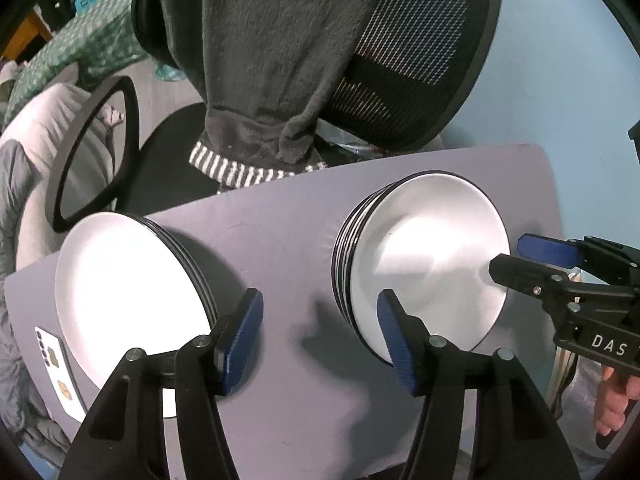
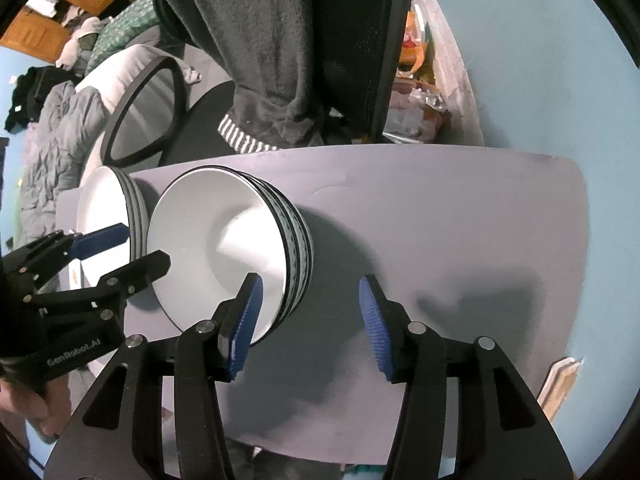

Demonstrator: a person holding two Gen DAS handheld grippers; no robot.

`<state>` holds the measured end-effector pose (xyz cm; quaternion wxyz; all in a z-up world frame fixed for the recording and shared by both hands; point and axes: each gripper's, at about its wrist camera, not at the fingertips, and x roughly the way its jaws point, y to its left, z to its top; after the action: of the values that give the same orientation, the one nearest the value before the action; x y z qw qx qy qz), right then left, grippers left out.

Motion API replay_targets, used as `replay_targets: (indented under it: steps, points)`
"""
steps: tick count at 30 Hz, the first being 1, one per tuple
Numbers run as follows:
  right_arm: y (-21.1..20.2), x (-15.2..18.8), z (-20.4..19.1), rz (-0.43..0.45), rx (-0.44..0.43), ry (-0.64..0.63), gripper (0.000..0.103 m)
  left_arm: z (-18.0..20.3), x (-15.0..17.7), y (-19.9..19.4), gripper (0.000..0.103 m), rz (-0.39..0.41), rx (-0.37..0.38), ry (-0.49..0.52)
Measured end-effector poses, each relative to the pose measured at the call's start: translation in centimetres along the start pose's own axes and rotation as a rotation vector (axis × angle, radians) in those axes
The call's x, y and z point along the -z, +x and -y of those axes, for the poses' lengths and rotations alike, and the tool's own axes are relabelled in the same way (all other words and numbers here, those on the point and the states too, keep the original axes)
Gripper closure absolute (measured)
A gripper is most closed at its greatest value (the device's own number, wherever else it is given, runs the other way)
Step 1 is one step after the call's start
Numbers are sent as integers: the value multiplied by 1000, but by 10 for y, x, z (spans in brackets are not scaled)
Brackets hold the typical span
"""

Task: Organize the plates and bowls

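Note:
A stack of white plates (image 1: 120,292) with black rims sits at the left of the grey table (image 1: 280,240). A stack of white bowls (image 1: 432,256) with patterned sides sits to its right. My left gripper (image 1: 320,340) is open and empty, above the table between the two stacks. My right gripper (image 2: 308,324) is open and empty, just right of the bowls (image 2: 224,240); it shows in the left wrist view (image 1: 516,256) at the bowls' right rim. The plates (image 2: 106,208) lie beyond the bowls. The left gripper (image 2: 140,248) reaches in there.
A black mesh office chair (image 1: 400,60) draped with a dark grey garment (image 1: 272,60) stands behind the table. A phone (image 1: 56,368) lies at the table's left edge. A bed with bedding (image 2: 52,140) is at the left. The floor is light blue.

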<state>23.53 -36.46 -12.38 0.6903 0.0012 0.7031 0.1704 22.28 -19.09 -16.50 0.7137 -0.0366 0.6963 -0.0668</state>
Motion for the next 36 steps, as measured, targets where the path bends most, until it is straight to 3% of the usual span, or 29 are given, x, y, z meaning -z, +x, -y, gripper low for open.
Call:
replay_targets:
  steps: [19,28,31,33,36]
  points:
    - [42,-21,6,-67,-95,-30,52,-2,-10,44,42,-78,34,-69]
    - [52,-22,4,-87,-136,-52,53,-8,-10,47,42,-71,117,-133]
    - [53,-23,2,-89,-172,-63,65,-9,-9,49,50,-69,175,-157]
    - [53,-23,0,-91,-166,-80,66,-6,-9,48,64,-65,197,-154]
    - [52,-23,-2,-92,-159,-104,66,3,-8,45,67,-57,176,-116]
